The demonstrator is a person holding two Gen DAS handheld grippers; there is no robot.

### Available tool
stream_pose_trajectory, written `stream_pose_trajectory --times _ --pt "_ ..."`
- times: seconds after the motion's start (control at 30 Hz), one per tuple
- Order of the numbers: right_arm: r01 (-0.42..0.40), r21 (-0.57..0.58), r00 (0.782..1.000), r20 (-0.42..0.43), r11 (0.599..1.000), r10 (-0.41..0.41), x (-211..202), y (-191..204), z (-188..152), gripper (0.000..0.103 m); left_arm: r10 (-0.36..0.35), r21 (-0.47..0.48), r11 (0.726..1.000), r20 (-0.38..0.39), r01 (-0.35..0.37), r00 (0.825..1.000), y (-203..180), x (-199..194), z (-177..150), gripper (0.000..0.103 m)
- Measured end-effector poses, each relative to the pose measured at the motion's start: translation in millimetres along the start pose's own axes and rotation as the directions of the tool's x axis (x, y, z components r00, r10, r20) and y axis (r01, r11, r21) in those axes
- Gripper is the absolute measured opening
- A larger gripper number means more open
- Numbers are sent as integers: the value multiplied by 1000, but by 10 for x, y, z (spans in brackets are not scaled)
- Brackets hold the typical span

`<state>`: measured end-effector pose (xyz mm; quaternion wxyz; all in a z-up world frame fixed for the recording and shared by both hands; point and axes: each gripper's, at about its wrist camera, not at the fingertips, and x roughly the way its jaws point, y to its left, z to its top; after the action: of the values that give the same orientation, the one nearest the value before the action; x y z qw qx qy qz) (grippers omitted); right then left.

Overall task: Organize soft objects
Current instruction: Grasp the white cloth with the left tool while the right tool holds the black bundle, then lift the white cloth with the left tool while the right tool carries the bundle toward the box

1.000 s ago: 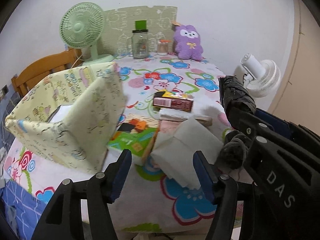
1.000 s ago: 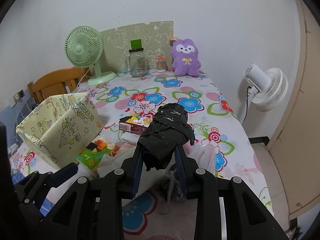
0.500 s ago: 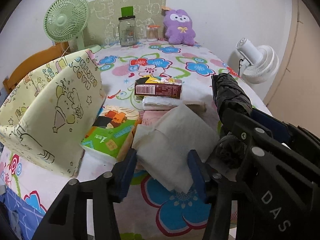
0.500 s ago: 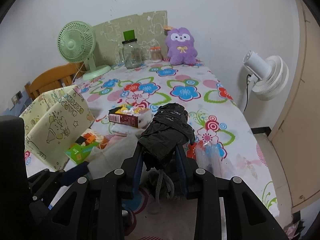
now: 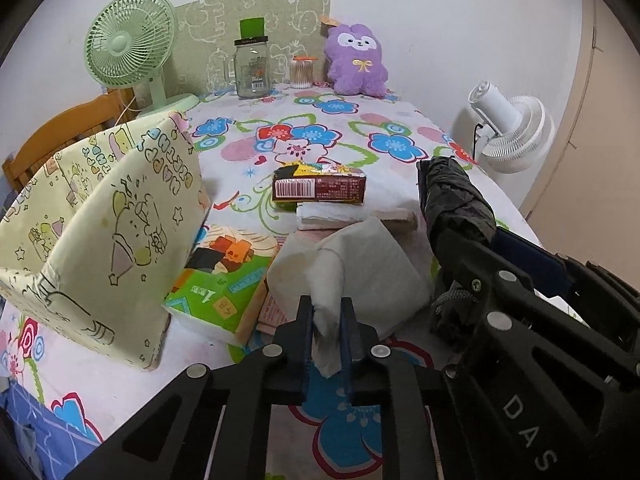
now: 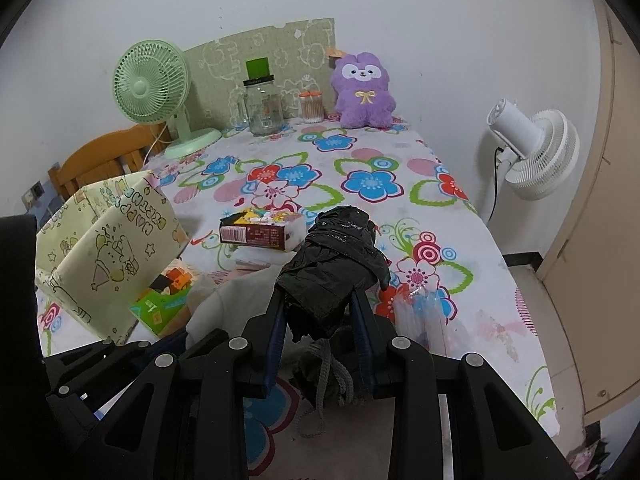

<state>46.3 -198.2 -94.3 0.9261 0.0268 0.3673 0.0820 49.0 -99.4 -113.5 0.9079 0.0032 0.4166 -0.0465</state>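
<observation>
A plain white wall [image 6: 440, 40] is closing off the far side of the room, with a pale green patterned panel [image 6: 276, 48] leaning against it at twelve o'clock. A worktop [image 6: 400, 152] under a flowered cloth is filling the middle. A wooden chair back [image 6: 108, 156] is showing at nine o'clock, while a white fan [image 6: 532, 152] is standing off the worktop's edge at three o'clock, beside a beige door [image 6: 600, 200]. Even indoor light is falling across everything.

Two fans show: one green fan [image 5: 130, 46] on the table and one white fan [image 5: 510, 128] beside it. There is one purple plush toy [image 5: 357, 62], one glass jar [image 5: 252, 66], one yellow box [image 5: 108, 232] and one black umbrella [image 6: 332, 272].
</observation>
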Motion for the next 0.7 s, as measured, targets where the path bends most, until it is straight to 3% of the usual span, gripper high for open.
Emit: stream_pose_trajectory --times 0.7 --pt "13 -26 994 105 1000 -10 -494 253 329 35 8 7 1000 87 -9 996 149 -515 300 8"
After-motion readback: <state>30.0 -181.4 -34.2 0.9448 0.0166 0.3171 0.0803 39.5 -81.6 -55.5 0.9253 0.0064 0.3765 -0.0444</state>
